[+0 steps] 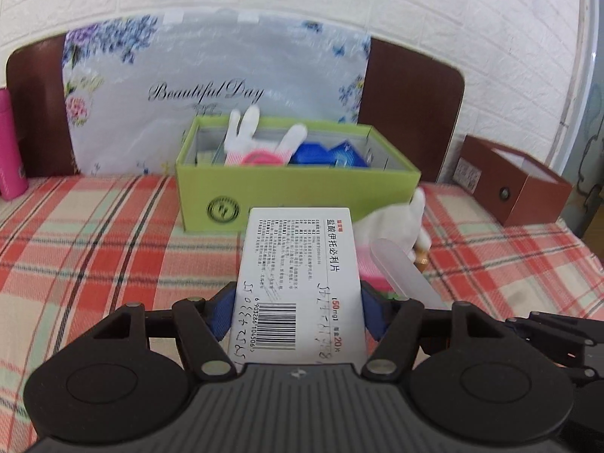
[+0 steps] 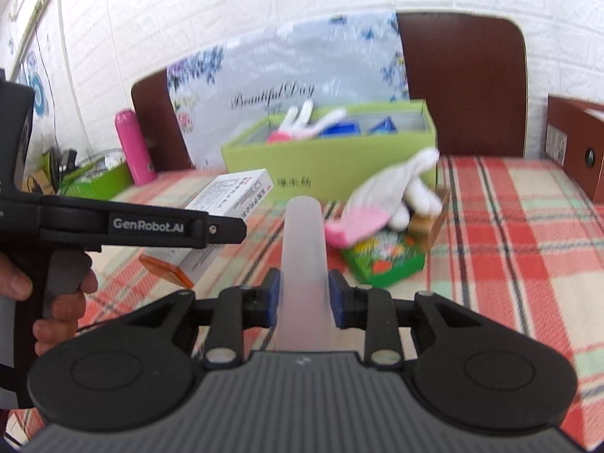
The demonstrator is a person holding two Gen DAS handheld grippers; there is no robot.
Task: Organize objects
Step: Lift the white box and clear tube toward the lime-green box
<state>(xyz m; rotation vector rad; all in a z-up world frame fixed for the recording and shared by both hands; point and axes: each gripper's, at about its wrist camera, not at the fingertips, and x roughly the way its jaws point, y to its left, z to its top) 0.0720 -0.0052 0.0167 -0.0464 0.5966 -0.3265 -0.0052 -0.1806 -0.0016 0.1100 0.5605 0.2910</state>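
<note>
From the left wrist view, we have the left gripper [image 1: 298,313] clamped on a white medicine box [image 1: 298,283], its blue pads pressed against the two long sides, and the box points straight at the green storage box [image 1: 294,192] that stands on the plaid cloth [image 1: 94,234] just ahead. That green box is open on top and already holds a white-and-pink glove [image 1: 260,143] and some blue packets [image 1: 328,153]. To the right of the medicine box we see a frosted translucent stick [image 1: 400,271], and past it, in front of the green box's right corner, a second white glove [image 1: 396,222]. From the right wrist view, the right gripper [image 2: 304,298] is closed on that same translucent stick [image 2: 304,249], which juts forward toward the green storage box [image 2: 332,162]. The loose glove [image 2: 392,196] lies across a small green printed carton [image 2: 389,260] in front of the box's right end, blurred here. The left gripper [image 2: 222,228] shows side-on at the left, carrying the medicine box [image 2: 230,204] above the cloth, short of the green box. We judge both tools to be mid-carry toward the green box; the next move calls for lifting each item over the near wall and opening only once it is above free space inside.
</note>
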